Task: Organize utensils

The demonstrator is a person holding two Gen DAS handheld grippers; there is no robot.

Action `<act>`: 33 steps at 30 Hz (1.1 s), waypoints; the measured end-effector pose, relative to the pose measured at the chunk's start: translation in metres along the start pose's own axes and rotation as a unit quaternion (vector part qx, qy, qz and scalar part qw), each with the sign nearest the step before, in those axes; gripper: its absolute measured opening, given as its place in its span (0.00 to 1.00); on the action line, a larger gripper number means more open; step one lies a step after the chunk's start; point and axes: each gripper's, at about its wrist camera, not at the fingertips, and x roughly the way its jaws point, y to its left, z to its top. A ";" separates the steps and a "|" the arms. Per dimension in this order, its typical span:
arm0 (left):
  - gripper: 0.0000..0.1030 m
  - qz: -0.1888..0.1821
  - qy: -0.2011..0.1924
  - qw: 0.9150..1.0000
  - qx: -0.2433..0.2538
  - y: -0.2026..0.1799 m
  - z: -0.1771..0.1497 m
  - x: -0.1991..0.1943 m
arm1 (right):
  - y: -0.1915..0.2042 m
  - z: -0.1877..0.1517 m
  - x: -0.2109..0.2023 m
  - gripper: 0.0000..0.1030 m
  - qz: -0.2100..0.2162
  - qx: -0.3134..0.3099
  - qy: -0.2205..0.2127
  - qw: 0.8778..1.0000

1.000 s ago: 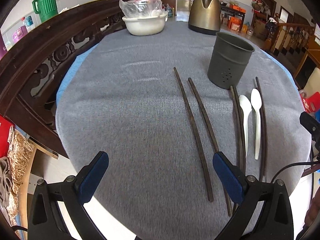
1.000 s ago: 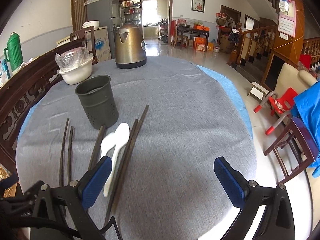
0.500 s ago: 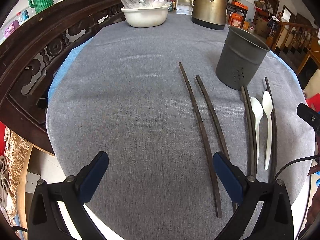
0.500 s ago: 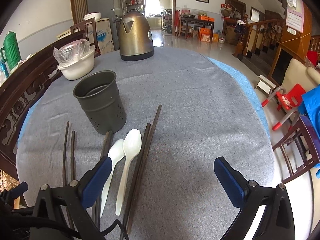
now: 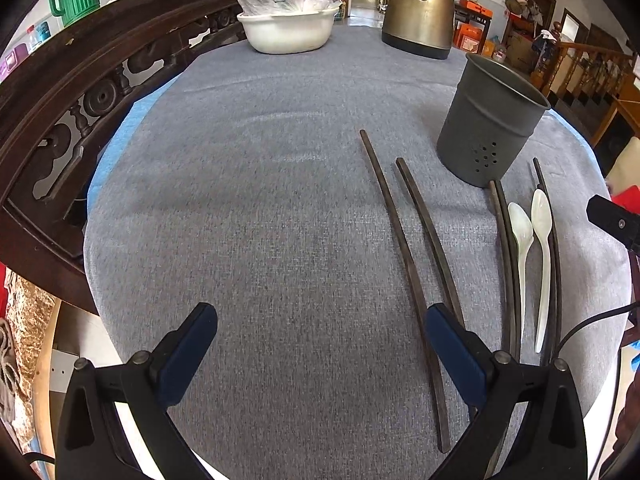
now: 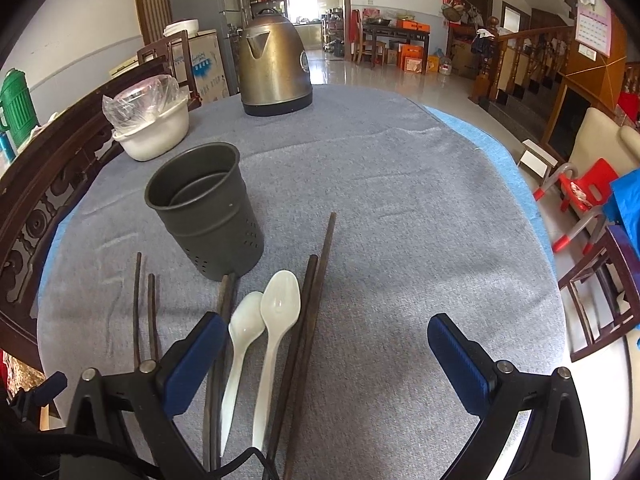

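Observation:
A dark grey metal utensil holder (image 5: pixel 490 124) (image 6: pixel 208 214) stands upright and empty on the grey tablecloth. In front of it lie several dark chopsticks (image 5: pixel 404 264) (image 6: pixel 310 328) and two white plastic spoons (image 5: pixel 542 252) (image 6: pixel 276 332), side by side. My left gripper (image 5: pixel 320 344) is open and empty, low over the near cloth, its right finger beside the left chopstick pair. My right gripper (image 6: pixel 324 352) is open and empty, with the spoons and right chopsticks just inside its left finger (image 6: pixel 192 356).
A brass kettle (image 5: pixel 418 8) (image 6: pixel 274 68) and a white bowl covered in plastic (image 5: pixel 286 24) (image 6: pixel 150 120) stand at the far side. A carved wooden chair back (image 5: pixel 80 92) curves along the left. The table edge (image 6: pixel 532 208) drops to floor and chairs at right.
Both grippers have moved forward over the table toward the utensils and the holder. Both stayed open and nothing on the table has moved.

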 end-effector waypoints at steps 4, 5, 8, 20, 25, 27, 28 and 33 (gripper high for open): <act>1.00 -0.003 0.001 1.000 0.001 0.000 0.002 0.002 | 0.003 0.003 0.002 0.99 0.002 0.002 0.002 1.000; 1.00 -0.003 0.001 1.000 0.002 -0.001 0.002 0.002 | 0.003 0.004 0.003 0.99 0.002 0.002 0.003 1.000; 1.00 -0.006 0.002 1.000 0.003 -0.002 0.004 0.004 | 0.003 0.006 0.004 0.99 0.001 0.003 0.004 1.000; 1.00 -0.006 0.003 1.000 0.009 -0.003 0.014 0.009 | -0.010 0.011 0.023 0.85 0.037 0.043 0.038 0.998; 1.00 -0.020 0.001 1.000 -0.004 0.007 0.036 0.012 | -0.034 0.013 0.041 0.61 0.099 0.108 0.077 0.986; 1.00 -0.031 0.008 0.999 -0.009 0.008 0.044 0.016 | -0.044 0.013 0.050 0.55 0.122 0.137 0.089 0.979; 1.00 -0.038 0.011 0.999 -0.010 0.008 0.047 0.017 | -0.046 0.014 0.053 0.54 0.131 0.145 0.093 0.976; 1.00 -0.072 0.027 0.997 -0.014 0.007 0.066 0.027 | -0.041 0.022 0.063 0.53 0.165 0.147 0.100 0.970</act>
